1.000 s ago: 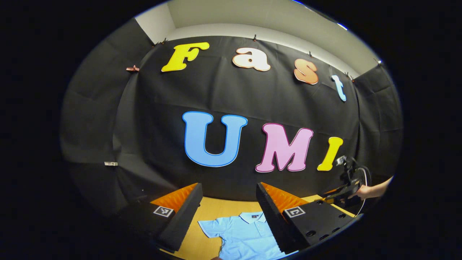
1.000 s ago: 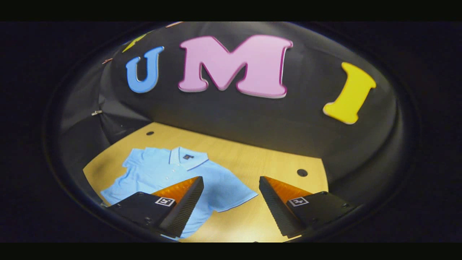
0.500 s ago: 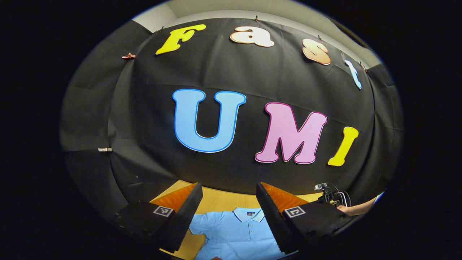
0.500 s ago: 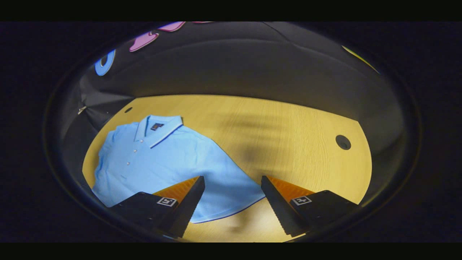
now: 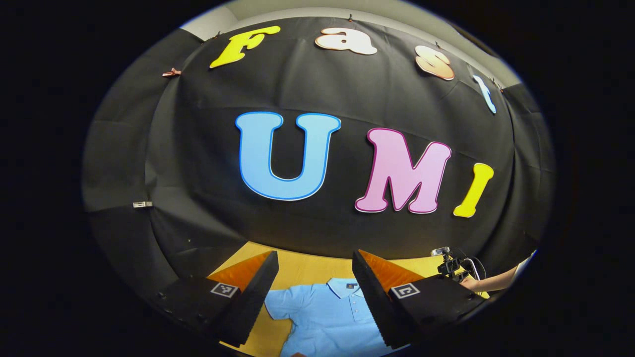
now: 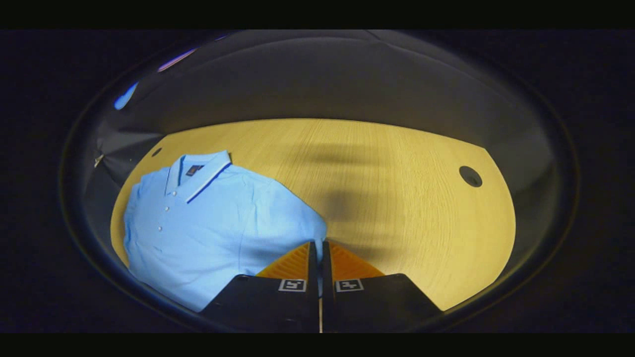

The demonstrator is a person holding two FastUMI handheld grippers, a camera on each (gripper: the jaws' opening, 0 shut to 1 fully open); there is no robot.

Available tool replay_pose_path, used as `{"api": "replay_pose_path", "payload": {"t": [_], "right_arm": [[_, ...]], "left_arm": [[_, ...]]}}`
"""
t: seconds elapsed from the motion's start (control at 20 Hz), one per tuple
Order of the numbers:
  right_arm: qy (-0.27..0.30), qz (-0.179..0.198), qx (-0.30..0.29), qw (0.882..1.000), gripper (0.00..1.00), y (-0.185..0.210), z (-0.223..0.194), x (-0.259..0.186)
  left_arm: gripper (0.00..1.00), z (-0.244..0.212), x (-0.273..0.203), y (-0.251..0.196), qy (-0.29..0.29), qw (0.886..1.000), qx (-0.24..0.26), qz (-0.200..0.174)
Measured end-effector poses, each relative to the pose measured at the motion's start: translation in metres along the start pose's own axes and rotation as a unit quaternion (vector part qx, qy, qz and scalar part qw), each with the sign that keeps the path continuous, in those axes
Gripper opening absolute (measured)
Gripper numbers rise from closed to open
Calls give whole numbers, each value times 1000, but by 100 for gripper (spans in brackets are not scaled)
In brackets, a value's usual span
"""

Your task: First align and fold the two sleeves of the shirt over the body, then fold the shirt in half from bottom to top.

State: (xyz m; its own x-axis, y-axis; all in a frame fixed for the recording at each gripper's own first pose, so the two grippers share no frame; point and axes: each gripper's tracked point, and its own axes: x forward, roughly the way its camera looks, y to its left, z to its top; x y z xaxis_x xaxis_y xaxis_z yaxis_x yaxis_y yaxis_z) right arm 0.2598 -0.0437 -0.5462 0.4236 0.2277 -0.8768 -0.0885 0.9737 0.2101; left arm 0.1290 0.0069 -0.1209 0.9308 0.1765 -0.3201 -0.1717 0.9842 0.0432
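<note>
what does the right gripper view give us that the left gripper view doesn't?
Right gripper view alone: the right gripper with its jaws closed on the edge of the shirt's sleeve, plus a round hole in the table top.

Left gripper view alone: the left gripper with jaws wide apart above the shirt, gripping nothing, and farther off a hand holding the other gripper.

Both: the light blue shirt lying collar up on the wooden table, and the black cloth wall behind.

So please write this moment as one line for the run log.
right claw: shut on shirt sleeve | left claw: open, above shirt | folds: none yet
</note>
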Motion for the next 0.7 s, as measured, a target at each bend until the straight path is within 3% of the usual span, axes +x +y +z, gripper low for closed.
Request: {"api": "replay_pose_path", "payload": {"t": [0.1,0.3,0.35,0.4,0.5,0.65,0.7], "right_arm": [[-29,14,10,999,6,13,20,-14],[-93,89,17,992,6,92,69,-58],[-101,100,1,990,12,112,75,-63],[-108,99,-24,989,1,126,76,-60],[-96,82,-66,990,0,140,62,-36],[-43,92,-42,994,3,163,29,-11],[-36,102,-27,994,27,170,24,-9]], "left_arm": [[96,0,-4,14,-1,1000,4,3],[96,-16,-10,43,12,1000,-2,11],[96,-21,-8,47,16,1000,-5,6],[96,-32,-5,48,24,1000,-9,-5],[95,-60,4,57,57,998,-13,-13],[96,-97,22,76,105,994,-24,-3],[96,-108,29,82,114,993,-30,0]]}}
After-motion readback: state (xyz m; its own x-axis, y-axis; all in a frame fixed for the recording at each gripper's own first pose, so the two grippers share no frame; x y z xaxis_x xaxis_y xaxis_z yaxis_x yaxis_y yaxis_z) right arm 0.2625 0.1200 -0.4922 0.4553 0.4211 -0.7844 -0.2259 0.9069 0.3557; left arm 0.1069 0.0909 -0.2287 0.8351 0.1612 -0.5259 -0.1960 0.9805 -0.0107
